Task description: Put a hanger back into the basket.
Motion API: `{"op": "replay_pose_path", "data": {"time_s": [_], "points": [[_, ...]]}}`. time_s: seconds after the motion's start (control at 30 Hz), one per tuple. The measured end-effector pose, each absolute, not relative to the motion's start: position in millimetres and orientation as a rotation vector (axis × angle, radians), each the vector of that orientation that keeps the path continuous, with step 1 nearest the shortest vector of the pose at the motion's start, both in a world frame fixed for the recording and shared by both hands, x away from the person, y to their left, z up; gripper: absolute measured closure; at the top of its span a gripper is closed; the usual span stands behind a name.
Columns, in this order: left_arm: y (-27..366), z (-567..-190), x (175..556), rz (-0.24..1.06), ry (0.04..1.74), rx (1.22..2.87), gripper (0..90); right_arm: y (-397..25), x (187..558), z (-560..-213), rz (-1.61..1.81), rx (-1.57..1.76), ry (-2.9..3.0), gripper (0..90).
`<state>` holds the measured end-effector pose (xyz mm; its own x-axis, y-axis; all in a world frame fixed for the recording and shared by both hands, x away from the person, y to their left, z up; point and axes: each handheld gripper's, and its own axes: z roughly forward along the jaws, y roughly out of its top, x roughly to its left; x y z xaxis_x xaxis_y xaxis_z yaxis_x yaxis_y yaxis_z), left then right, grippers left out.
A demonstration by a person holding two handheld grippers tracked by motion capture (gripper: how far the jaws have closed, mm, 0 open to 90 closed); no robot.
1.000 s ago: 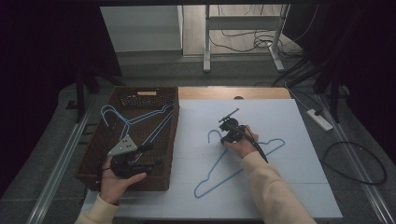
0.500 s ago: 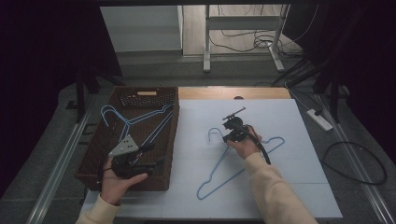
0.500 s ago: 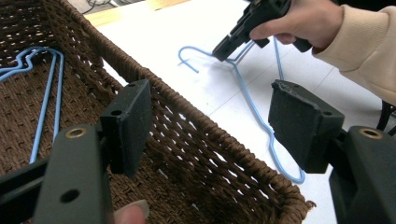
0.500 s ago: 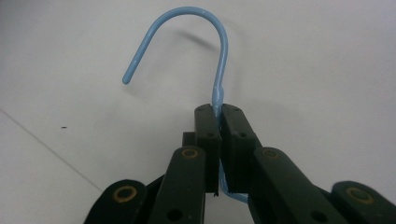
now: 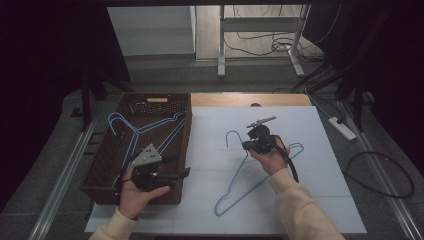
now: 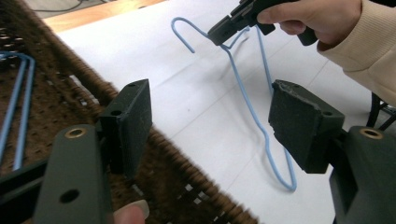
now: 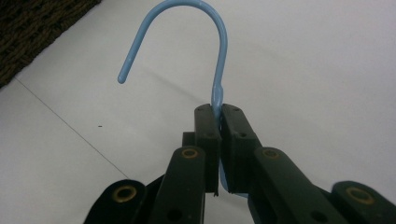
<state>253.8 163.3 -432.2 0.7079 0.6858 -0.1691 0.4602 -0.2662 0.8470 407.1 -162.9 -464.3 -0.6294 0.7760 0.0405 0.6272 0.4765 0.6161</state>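
Item 1, my right gripper (image 5: 248, 145): held over the middle of the white table cover (image 5: 320, 150). Jaws clenched on the neck of a light-blue wire hanger (image 5: 255, 172), just under its hook. In the right gripper view the two black pads press flat against each other with the blue wire pinched between them, the hook (image 7: 187, 32) curving up and over to the left above the white surface.

Item 2, the light-blue wire hanger: hook end raised in my right grip, the triangular body trailing toward me across the white cover, with its near corner low on the sheet. In the left gripper view it lies beyond my left jaws, the long wire running down the sheet to a rounded corner (image 6: 290, 184).

Item 3, my left gripper (image 5: 186, 172): held at the near right corner of the brown woven basket (image 5: 100, 172), over its rim. Jaws released, wide apart, nothing between them; the basket's edge and the white sheet show through the gap.

Item 4, the brown woven basket: stands to the left of the white cover, just beside it. More blue wire hangers (image 5: 142, 131) lie inside, hooks toward the far left corner.

Item 5, wooden tabletop (image 5: 235, 99): a bare strip beyond the white cover.
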Motion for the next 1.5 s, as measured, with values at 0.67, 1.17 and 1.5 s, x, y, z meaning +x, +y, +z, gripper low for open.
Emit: {"op": "replay_pose_path", "data": {"time_s": [0.67, 1.17, 1.5], "points": [[84.2, -444.0, 269.5, 0.17, 0.862, 2.043, 30.9, -168.9, 397.6, -458.6, 0.94, 1.187, 2.45, 86.8], [30.8, -467.5, 282.2, 0.117, 0.869, 2.157, 31.0, -172.4, 393.2, -455.9, 0.961, 1.181, 2.437, 86.8], [10.2, -494.4, 300.6, 0.133, 0.903, 2.18, 37.5, -172.9, 391.2, -454.6, 0.975, 1.182, 2.428, 86.7]]}}
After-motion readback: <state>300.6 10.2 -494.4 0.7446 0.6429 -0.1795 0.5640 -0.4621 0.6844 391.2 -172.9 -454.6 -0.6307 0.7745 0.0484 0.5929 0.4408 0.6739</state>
